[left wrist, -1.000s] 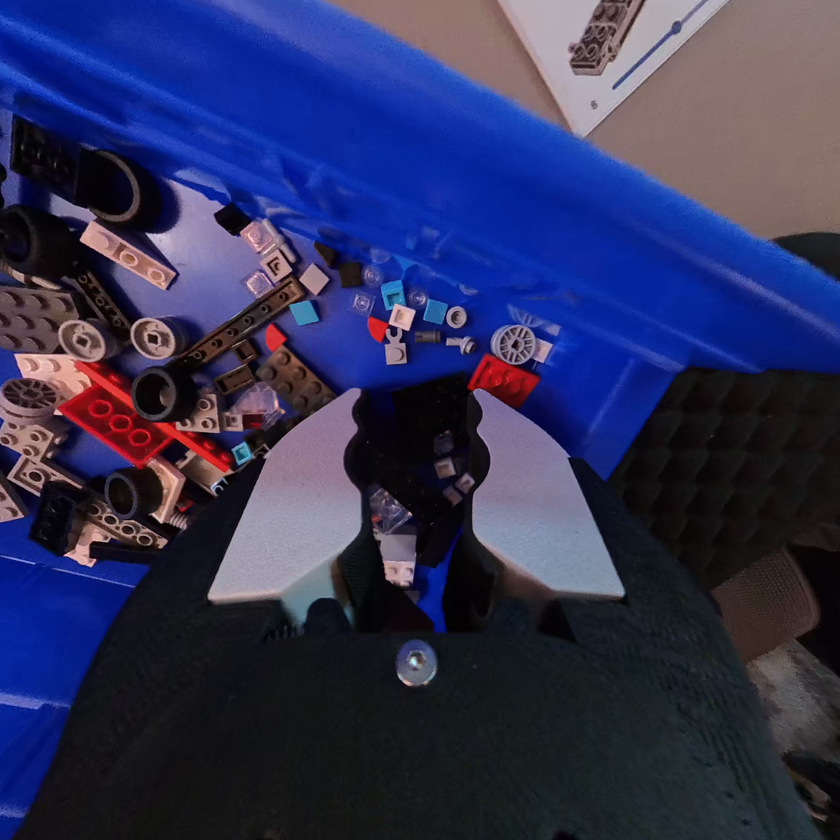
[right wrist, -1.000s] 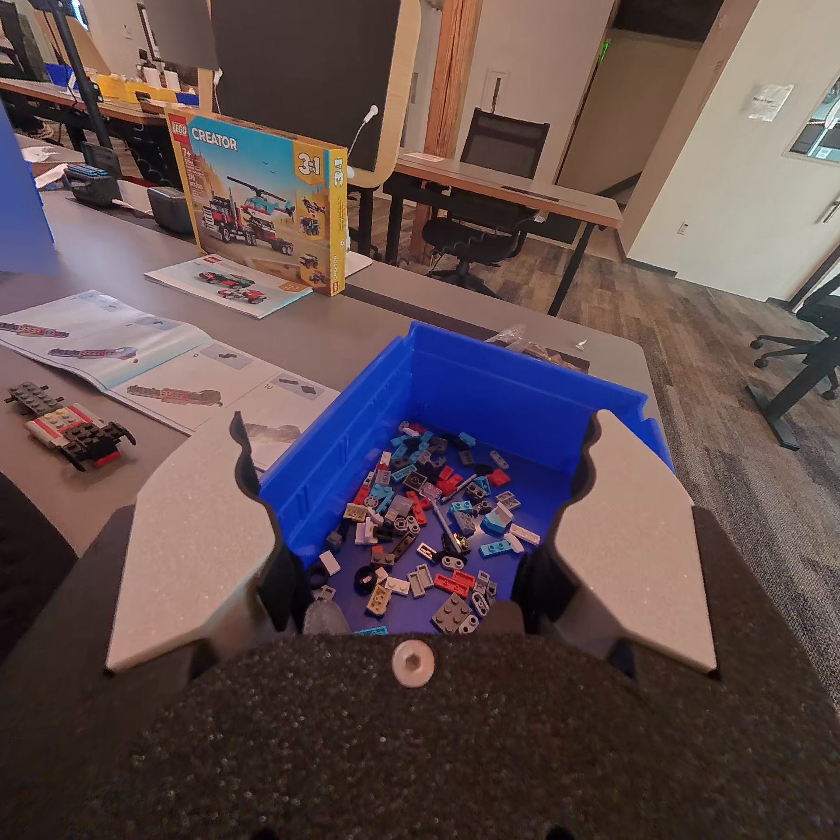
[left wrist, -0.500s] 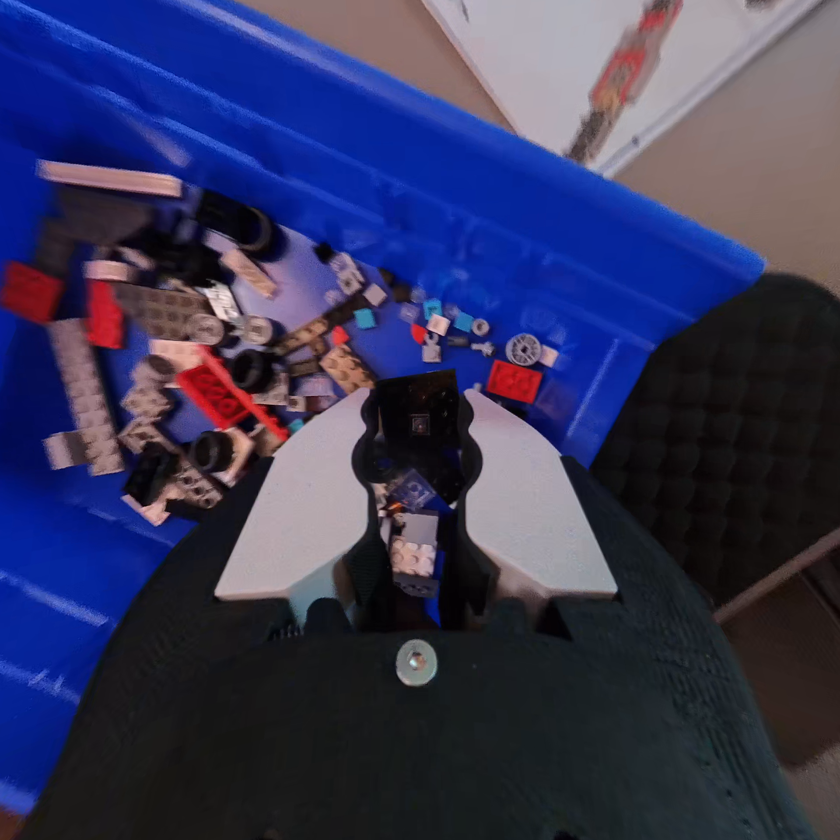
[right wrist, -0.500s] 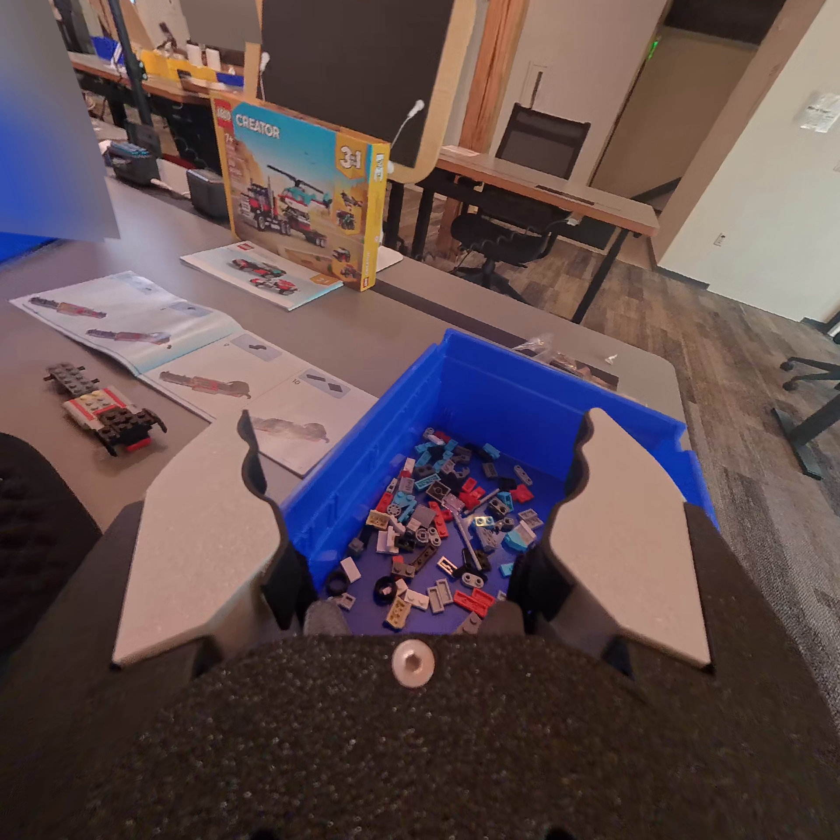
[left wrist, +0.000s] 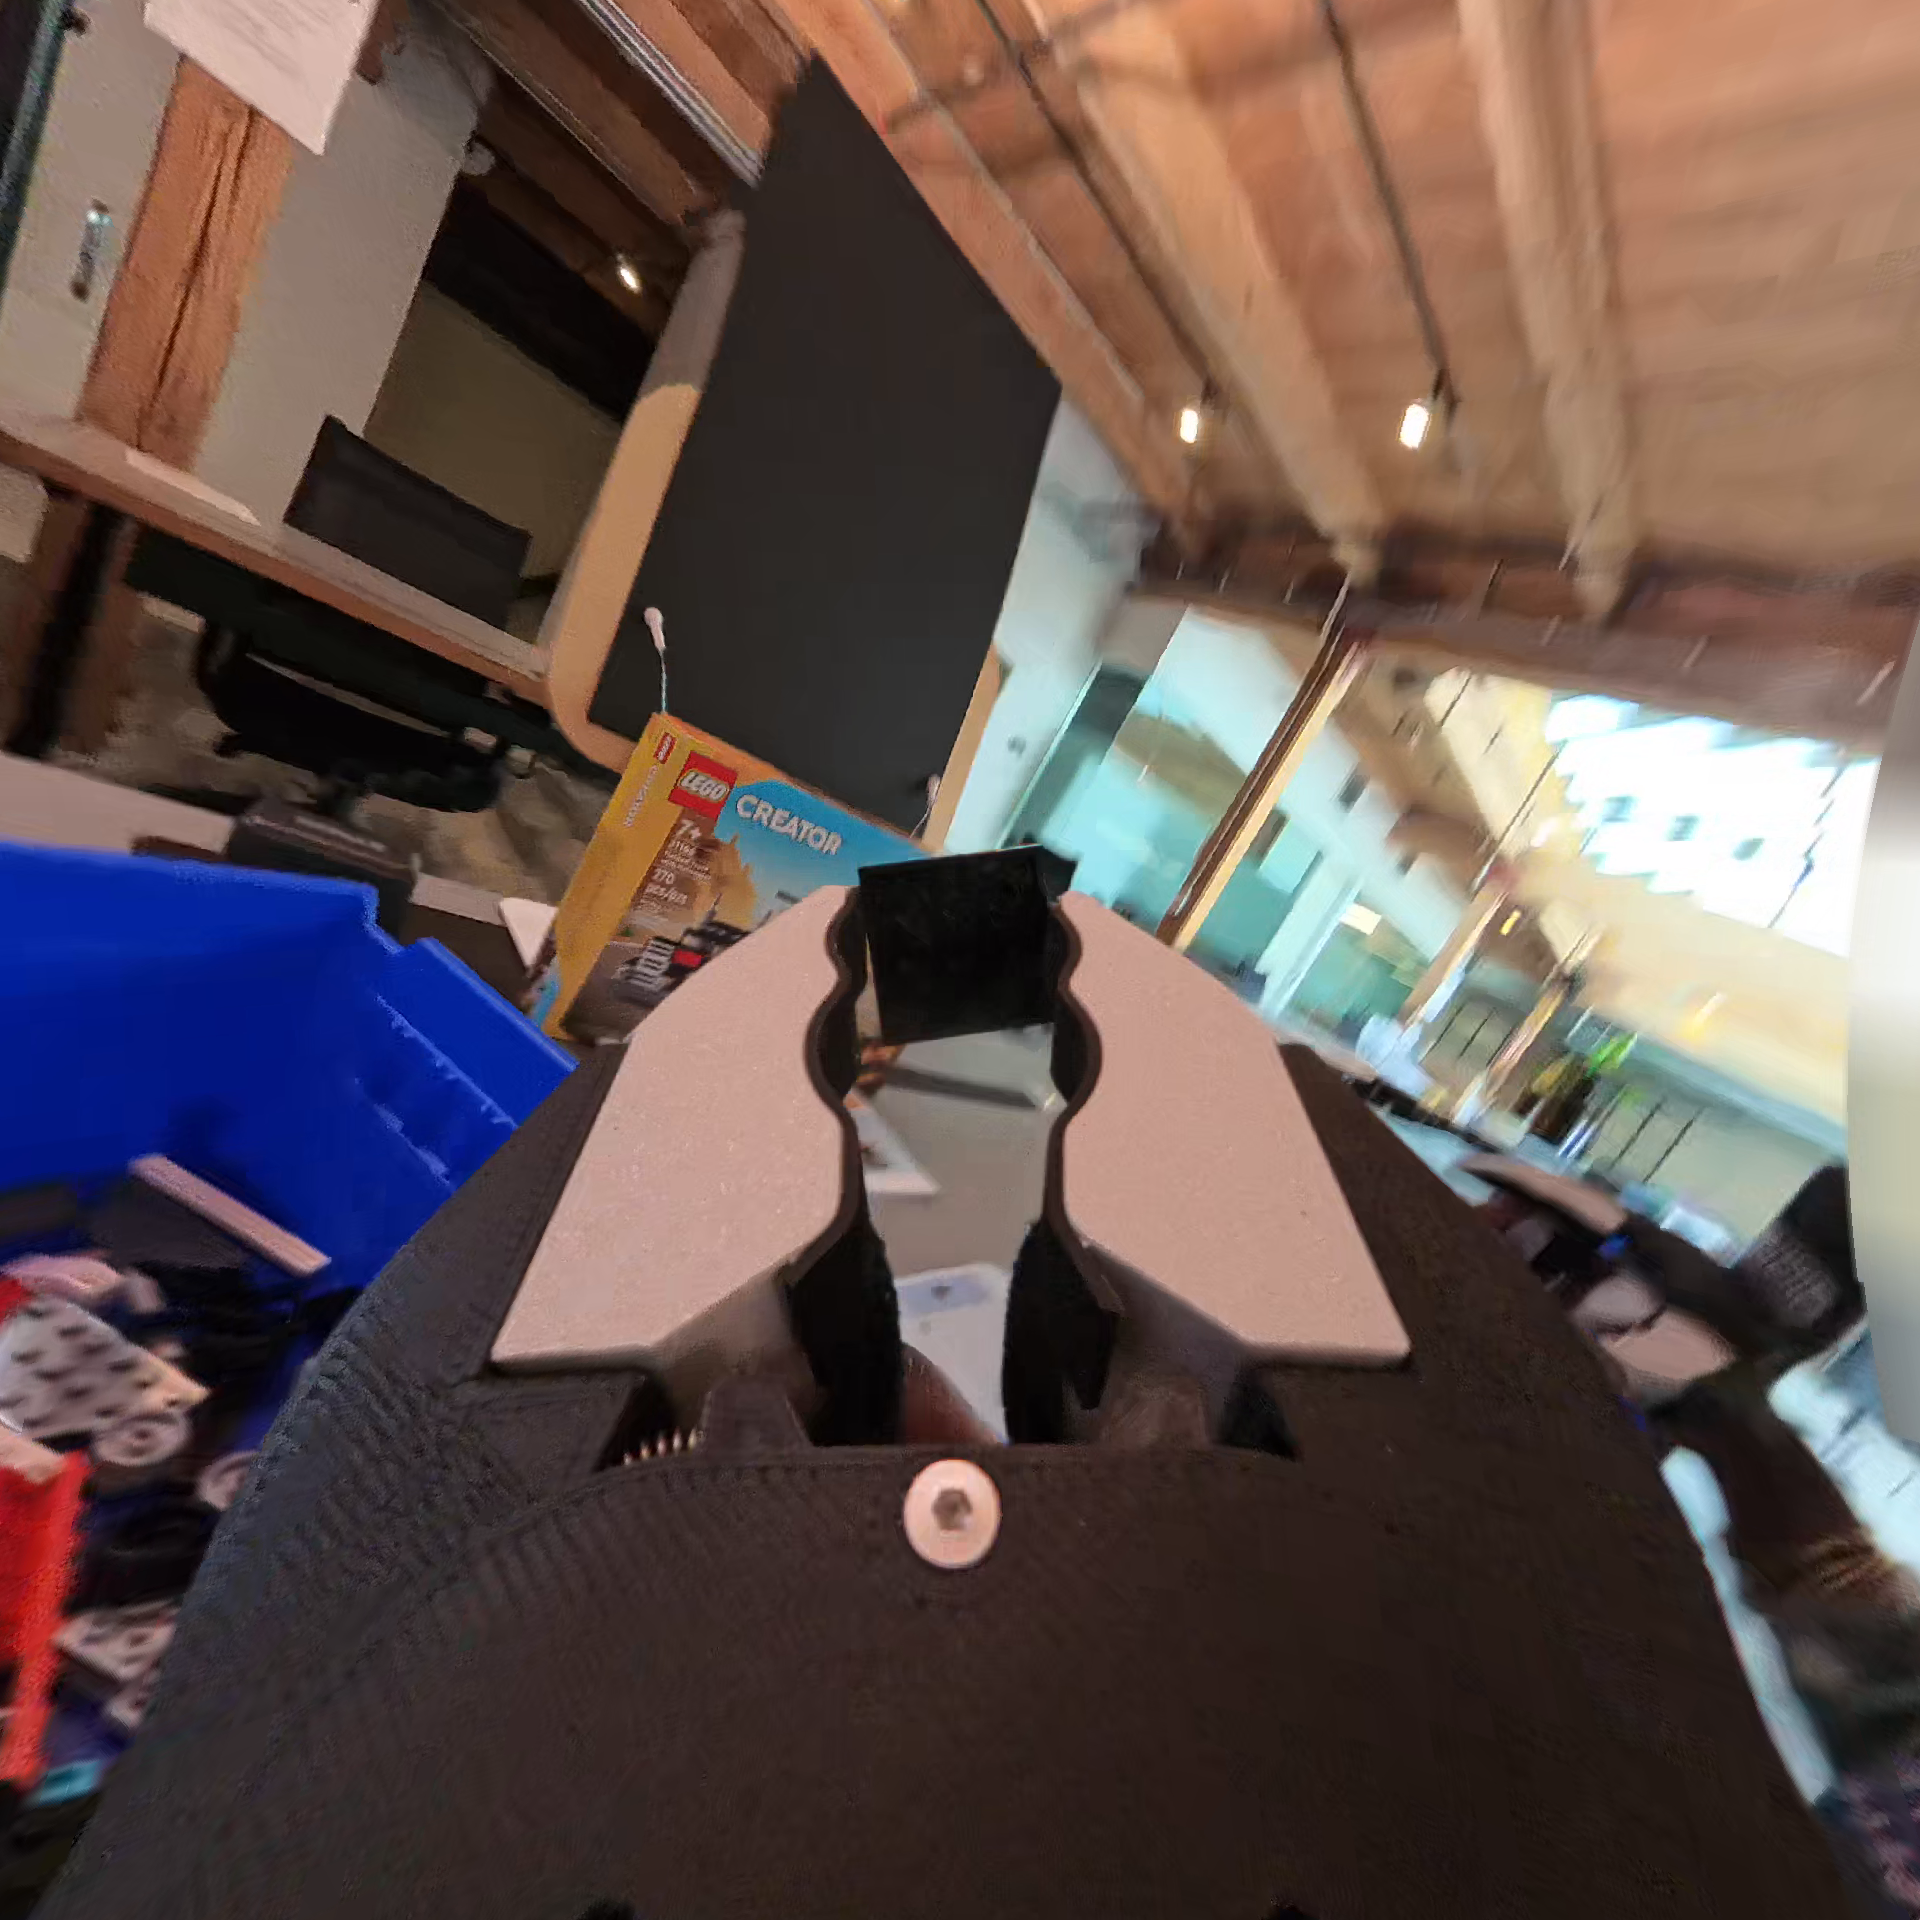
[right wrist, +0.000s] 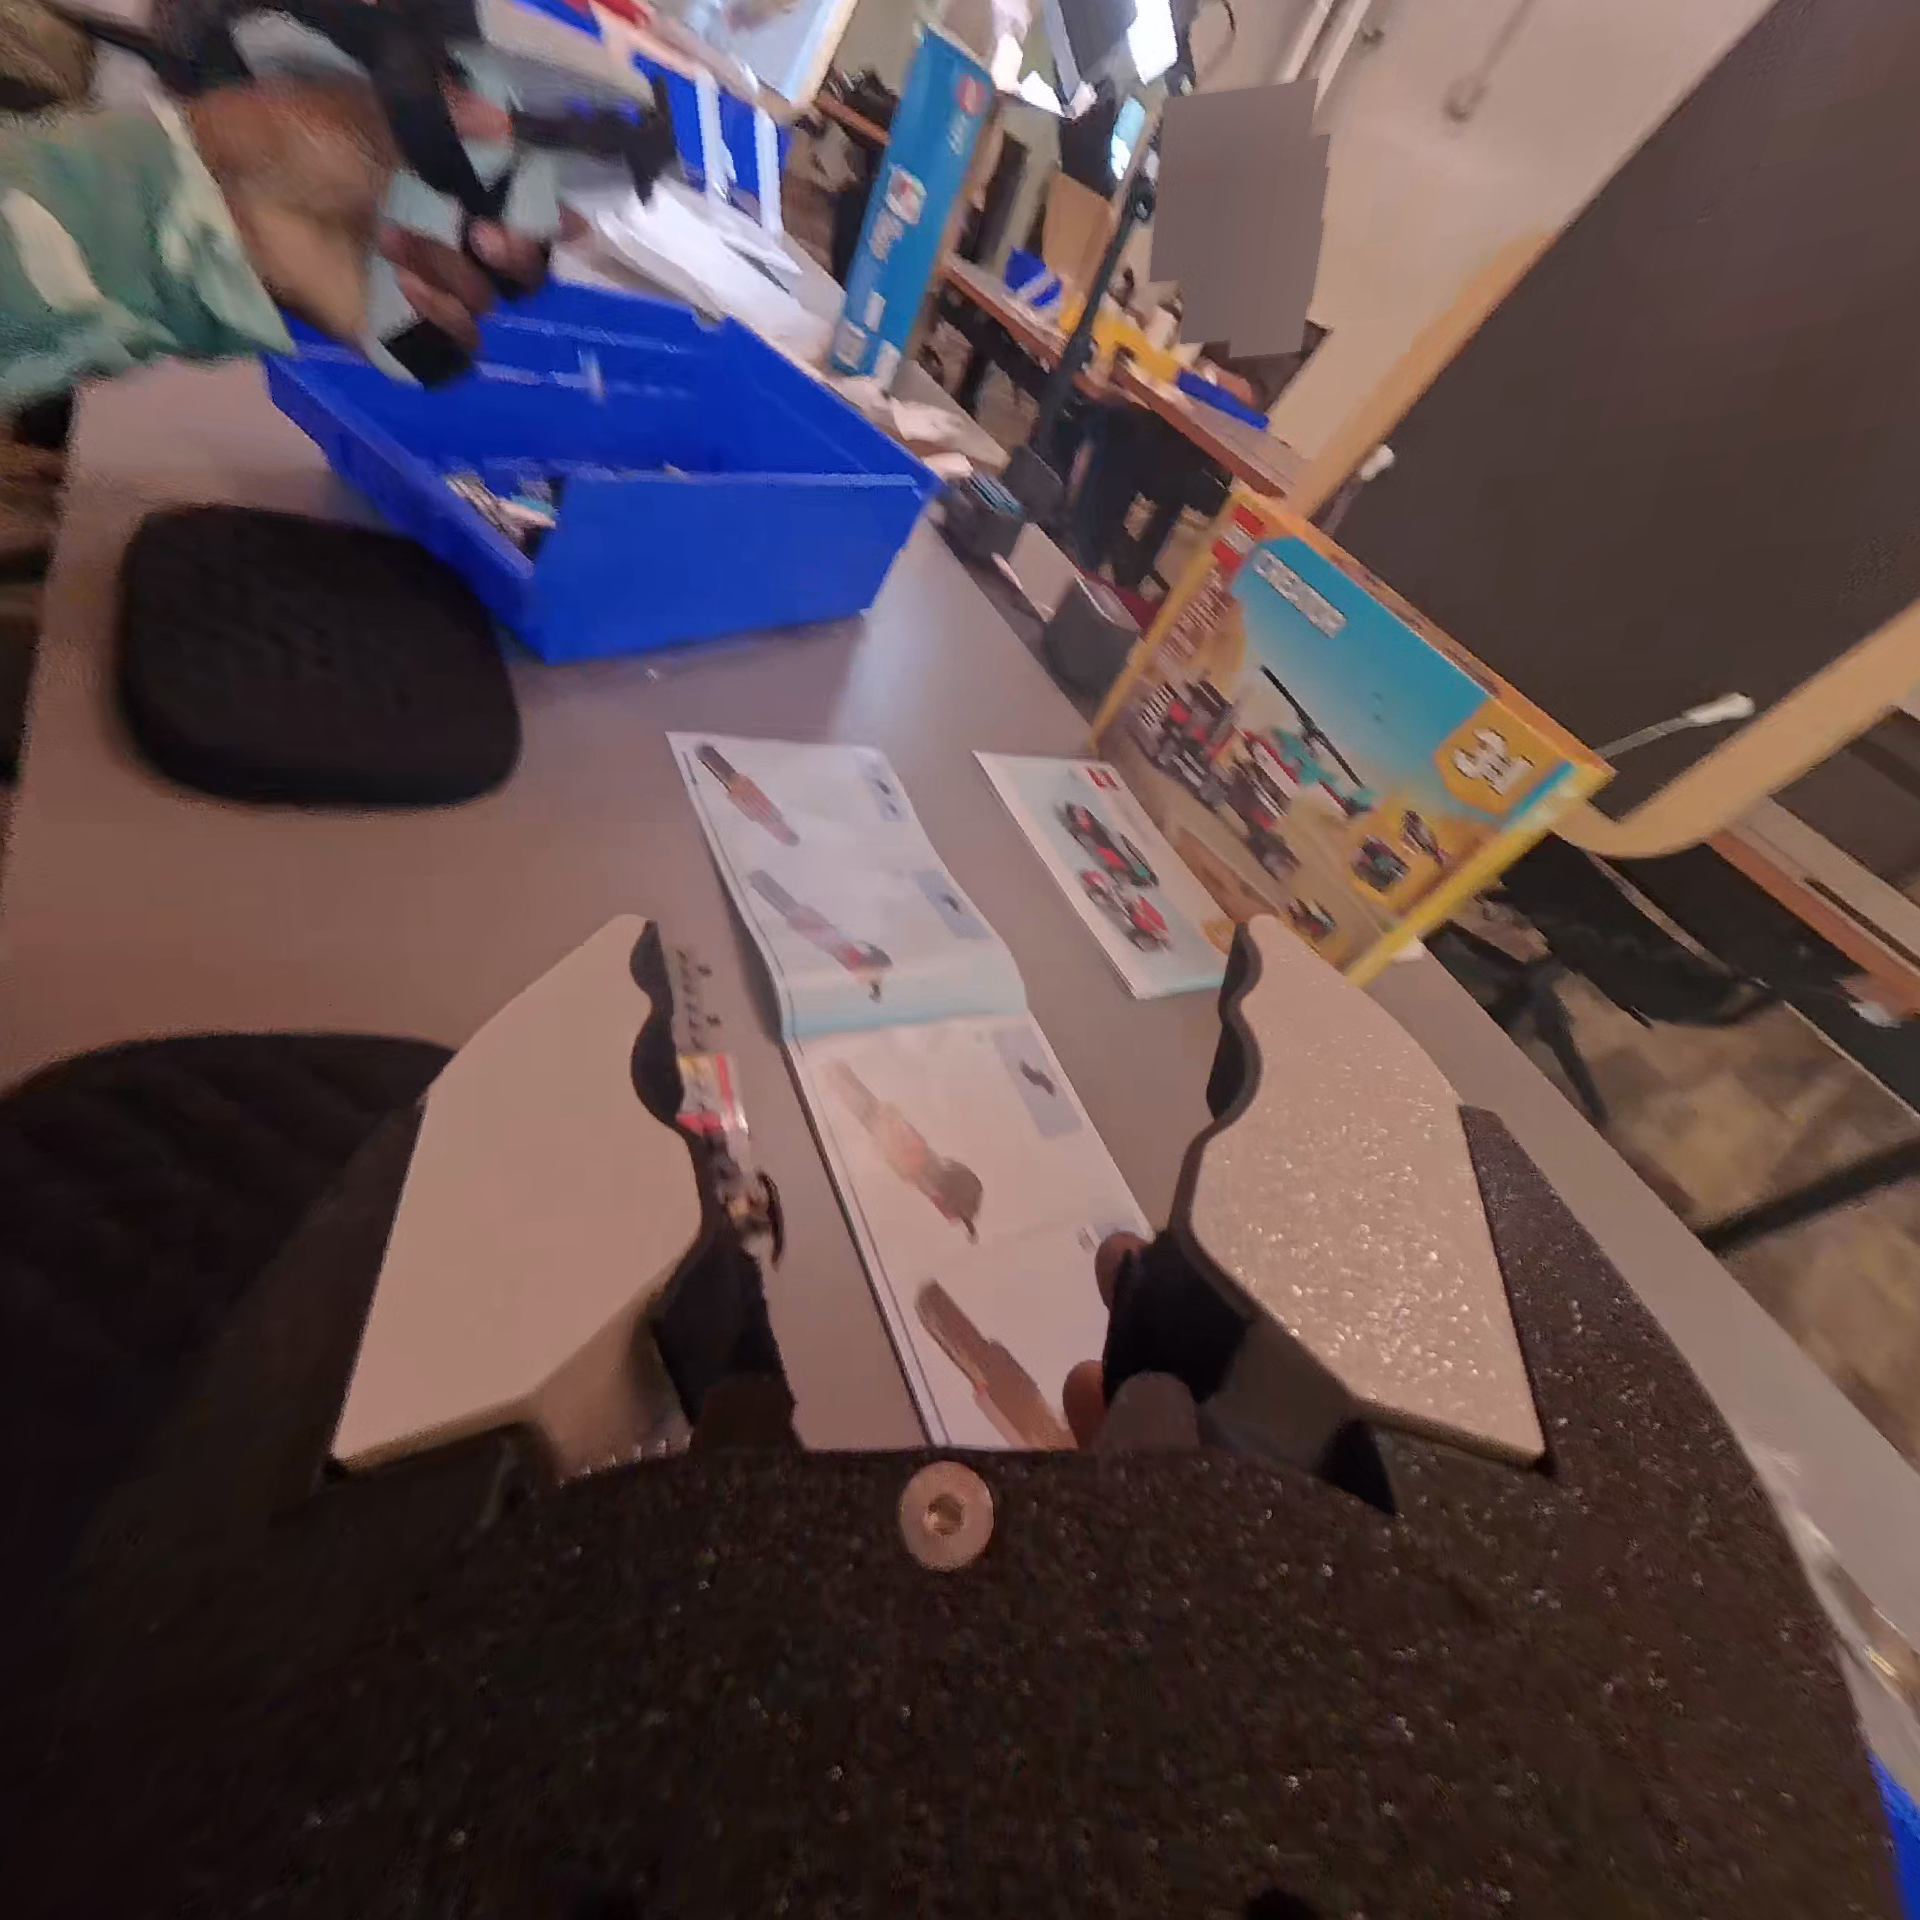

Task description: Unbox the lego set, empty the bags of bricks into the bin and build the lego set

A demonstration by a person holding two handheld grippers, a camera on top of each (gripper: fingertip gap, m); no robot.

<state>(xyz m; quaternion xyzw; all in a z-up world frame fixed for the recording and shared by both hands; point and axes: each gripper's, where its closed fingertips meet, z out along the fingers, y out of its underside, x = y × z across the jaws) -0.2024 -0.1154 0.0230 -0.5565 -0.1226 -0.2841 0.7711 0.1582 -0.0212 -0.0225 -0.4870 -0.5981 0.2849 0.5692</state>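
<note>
The left gripper (left wrist: 956,961), now lifted out of the blue plastic bin (left wrist: 260,997) at its left, is clenching a flat black square brick (left wrist: 956,951). The printed yellow-and-blue cardboard set box (left wrist: 675,873) is standing ahead. Only the right view is showing the open instruction booklet (right wrist: 914,1039) and the half-built model (right wrist: 717,1101) beneath the released, wide-open right gripper (right wrist: 935,997).

I read this as an open-plan office or shared workspace. Exposed timber ceiling (left wrist: 1299,260) with small spotlights (left wrist: 1413,424), glass partition walls (left wrist: 1195,831) on one side. Long wooden desks (right wrist: 1174,400) in rows, black office chair (left wrist: 405,540) behind one, dark acoustic divider panel (left wrist: 831,468). Grey worktable (right wrist: 312,883) in front of me.
</note>
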